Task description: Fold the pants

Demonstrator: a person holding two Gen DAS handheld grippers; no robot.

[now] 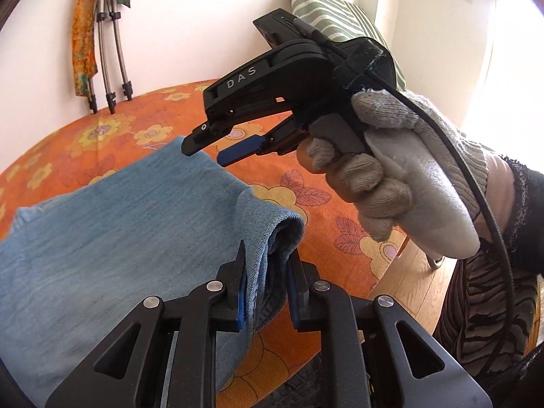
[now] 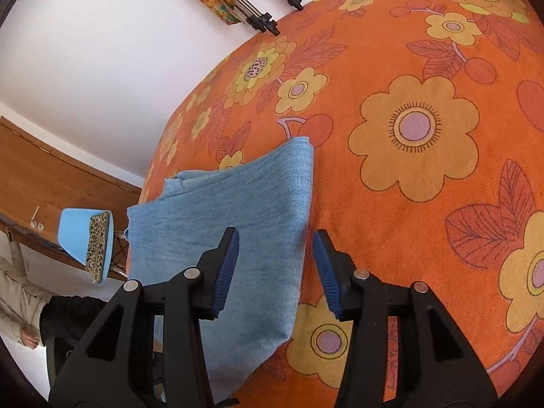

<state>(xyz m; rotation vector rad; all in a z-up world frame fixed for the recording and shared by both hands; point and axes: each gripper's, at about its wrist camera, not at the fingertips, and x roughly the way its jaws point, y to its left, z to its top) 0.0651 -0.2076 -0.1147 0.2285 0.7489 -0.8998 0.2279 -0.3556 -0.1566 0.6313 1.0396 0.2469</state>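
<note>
Light blue denim pants (image 1: pixel 119 210) lie folded on an orange flowered bedspread (image 1: pixel 326 210). My left gripper (image 1: pixel 265 265) is shut on the thick folded edge of the pants near the bed's front edge. My right gripper (image 1: pixel 207 153), held in a gloved hand, hovers open above the far corner of the pants. In the right wrist view the right gripper (image 2: pixel 275 241) is open and empty, its fingers straddling the pants' (image 2: pixel 238 204) right edge from above, with the bedspread (image 2: pixel 425 136) beneath.
A striped pillow (image 1: pixel 326 13) leans in the far corner. Metal poles with an orange cloth (image 1: pixel 102 44) stand against the wall. Wooden floor (image 1: pixel 414 272) shows past the bed's right edge. A blue lamp shade (image 2: pixel 85 241) stands beyond the bed.
</note>
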